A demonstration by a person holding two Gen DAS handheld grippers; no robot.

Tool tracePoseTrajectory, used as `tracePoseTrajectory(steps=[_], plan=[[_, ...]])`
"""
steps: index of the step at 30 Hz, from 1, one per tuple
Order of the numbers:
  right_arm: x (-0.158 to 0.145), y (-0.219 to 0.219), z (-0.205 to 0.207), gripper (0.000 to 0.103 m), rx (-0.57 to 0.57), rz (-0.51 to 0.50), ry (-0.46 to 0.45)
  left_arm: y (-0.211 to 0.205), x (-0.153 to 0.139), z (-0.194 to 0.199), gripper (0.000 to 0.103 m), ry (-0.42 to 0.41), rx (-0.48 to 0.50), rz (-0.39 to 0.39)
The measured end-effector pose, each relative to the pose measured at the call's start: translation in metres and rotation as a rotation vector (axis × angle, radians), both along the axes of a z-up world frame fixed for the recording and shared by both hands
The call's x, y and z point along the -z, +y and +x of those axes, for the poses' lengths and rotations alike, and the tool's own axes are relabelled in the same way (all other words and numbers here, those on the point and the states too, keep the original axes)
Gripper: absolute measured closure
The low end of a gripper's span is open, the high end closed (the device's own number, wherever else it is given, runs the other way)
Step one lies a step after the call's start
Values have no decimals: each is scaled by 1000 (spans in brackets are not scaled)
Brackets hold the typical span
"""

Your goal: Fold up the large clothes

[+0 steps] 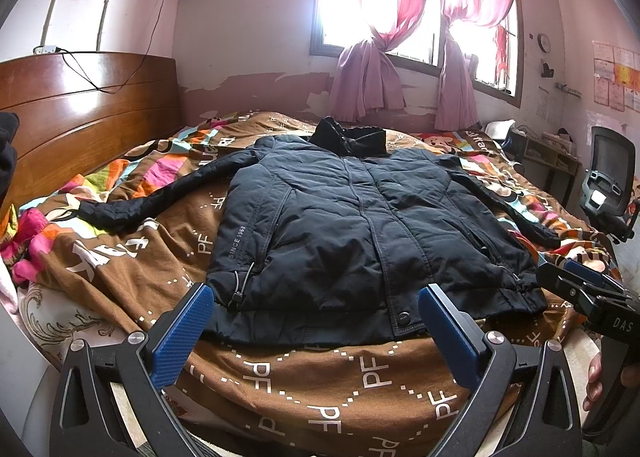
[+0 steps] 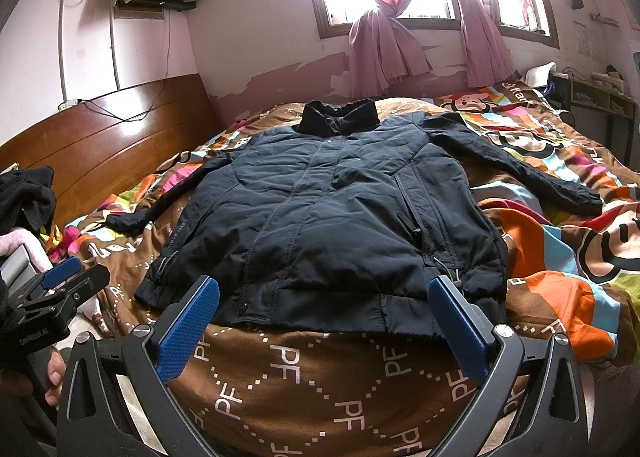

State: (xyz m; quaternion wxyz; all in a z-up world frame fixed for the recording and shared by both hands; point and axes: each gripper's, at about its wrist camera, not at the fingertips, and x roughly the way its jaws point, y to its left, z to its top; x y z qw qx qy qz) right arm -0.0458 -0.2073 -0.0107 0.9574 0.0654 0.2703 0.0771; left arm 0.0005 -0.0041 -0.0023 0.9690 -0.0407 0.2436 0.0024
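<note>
While the dark padded jacket lies front-up and flat on the patterned bedspread, with collar toward the window and both sleeves spread outward, its hem runs parallel to the near bed edge, with a strip of bare spread in front of it. The left gripper hovers before the hem's left half, blue fingers wide apart and holding nothing; the right gripper hovers before the right half, likewise spread and empty. Open bedspread flanks the jacket on both sides, bounded by the wooden headboard on the left.
</note>
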Motion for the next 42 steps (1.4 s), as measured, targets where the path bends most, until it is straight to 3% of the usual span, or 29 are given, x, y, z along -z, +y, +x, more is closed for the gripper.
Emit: tracePoseTrajectory(steps=[7,11,15,19,26,29,34,42], plan=[[8,-1,9,1,79,-48,57,1,4,9,0,53,-38,16],[9,-4,17,1,171,-143,113,10,1,26,0,75,-58,-24],[3,-13,28,1,200,-136,138,14,-9,49,0,78,-81,-37],[-8,-27,42,1,199,-63,106,11,-20,76,0,91,-125,-14],[-17,-61,85,1,253,-75,42,-7,-24,130,0,124,-117,0],[-21,-99,104,1,352,-18,21,-20,-23,155,0,142,-116,20],[-8,-189,142,1,611,122,36,-48,-23,198,0,162,-52,47],[41,-294,208,1,913,467,61,-111,-13,263,0,193,82,138]])
